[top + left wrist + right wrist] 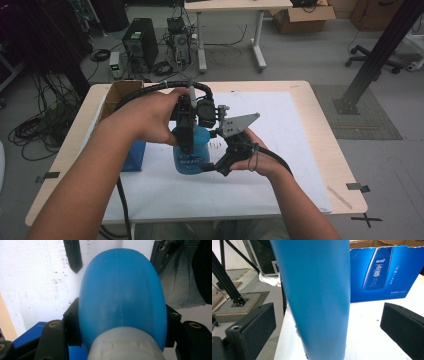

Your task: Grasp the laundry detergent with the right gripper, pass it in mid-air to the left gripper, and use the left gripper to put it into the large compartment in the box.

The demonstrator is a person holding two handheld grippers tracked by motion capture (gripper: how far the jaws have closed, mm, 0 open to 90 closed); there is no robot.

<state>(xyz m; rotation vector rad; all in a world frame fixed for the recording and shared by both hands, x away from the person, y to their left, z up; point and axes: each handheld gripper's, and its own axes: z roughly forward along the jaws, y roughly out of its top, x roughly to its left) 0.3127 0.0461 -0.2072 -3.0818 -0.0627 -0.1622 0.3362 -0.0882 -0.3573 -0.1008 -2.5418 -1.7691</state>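
A blue plastic bottle (191, 159) stands upright over the white sheet at the table's middle. My left gripper (186, 140) comes down on it from above and is shut on its shoulder. In the left gripper view the blue bottle (122, 297) with its white neck sits between the two jaws, which press its sides; the left gripper (122, 326) holds it firmly. My right gripper (220, 162) reaches in from the right at the bottle's lower body. In the right gripper view the bottle (317, 297) is between the wide-open jaws of the right gripper (327, 327), touching neither pad.
A dark blue printed carton (384, 272) stands on the sheet just left of the bottle (134, 156). An open cardboard box (117, 95) sits at the table's far left corner. The white sheet (280, 150) covers most of the wooden table (320, 125).
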